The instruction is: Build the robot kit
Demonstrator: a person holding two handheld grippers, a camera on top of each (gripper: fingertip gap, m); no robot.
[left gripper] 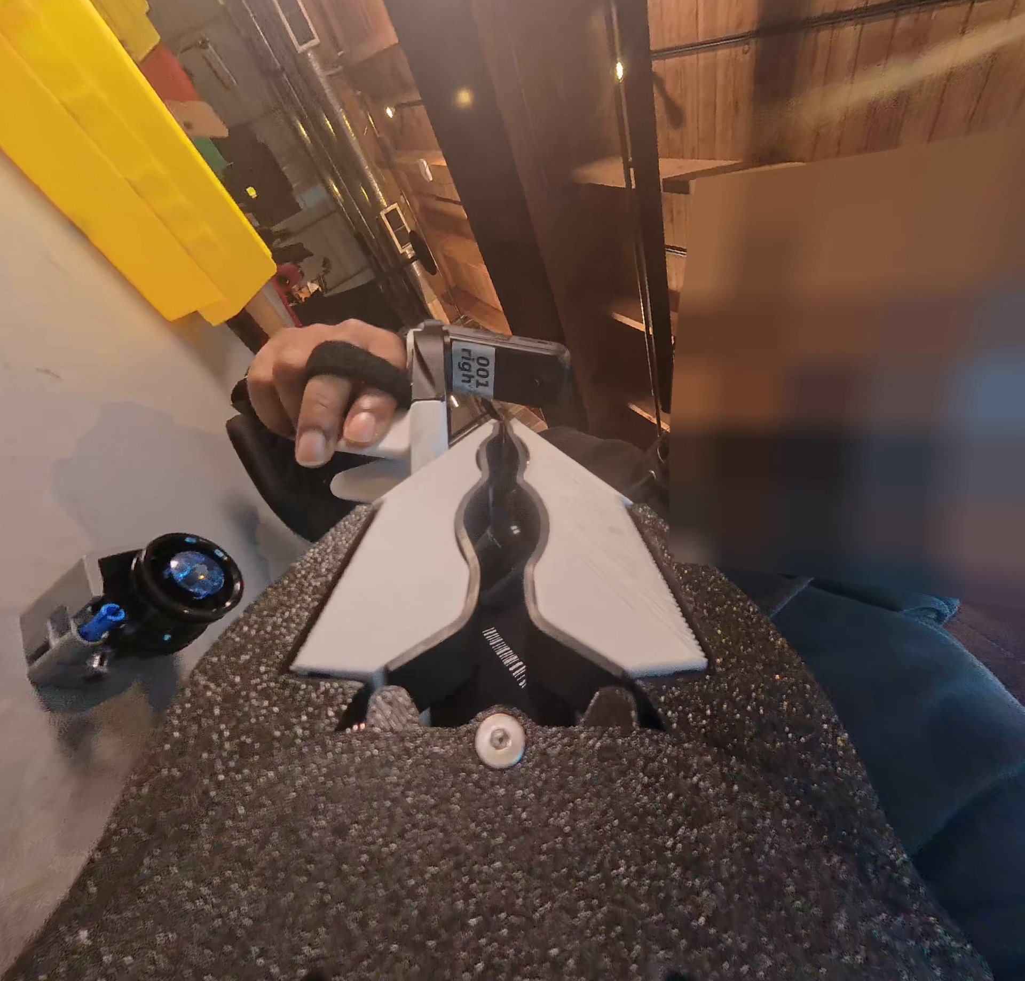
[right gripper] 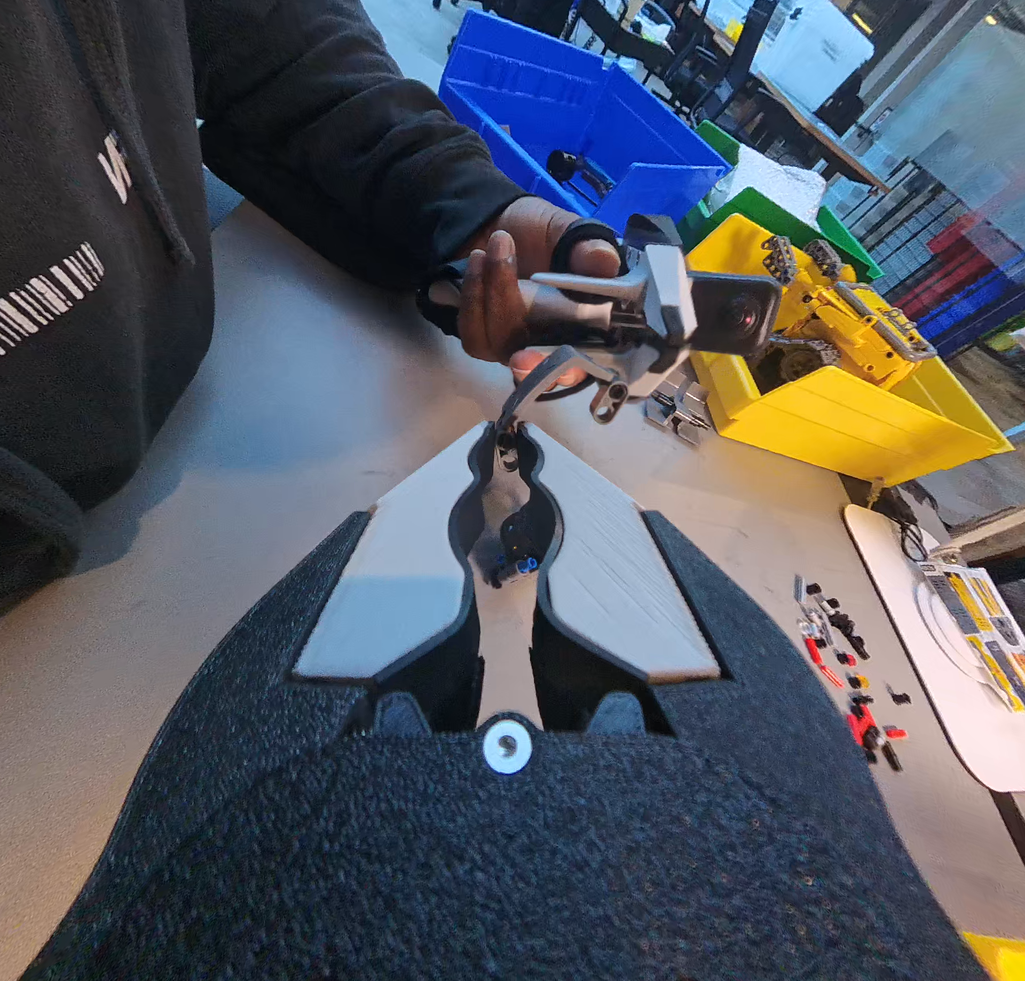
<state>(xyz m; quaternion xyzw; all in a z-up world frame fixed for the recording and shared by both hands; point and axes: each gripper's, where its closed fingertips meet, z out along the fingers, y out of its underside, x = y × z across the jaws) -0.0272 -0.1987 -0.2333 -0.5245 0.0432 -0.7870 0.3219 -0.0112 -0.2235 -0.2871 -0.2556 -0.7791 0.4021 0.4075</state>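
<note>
The right hand-held gripper pinches a grey angled beam above the table.

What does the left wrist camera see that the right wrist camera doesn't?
Only the left wrist view: a wooden wall and the person's right hand on a gripper handle. Only the right wrist view: a blue bin, a green bin, a yellow brick vehicle, loose red and black pieces, a black hoodie, and the right gripper pinching a bent grey beam. Both: the yellow bin, the grey table and a black wheel part with a blue pin.
</note>
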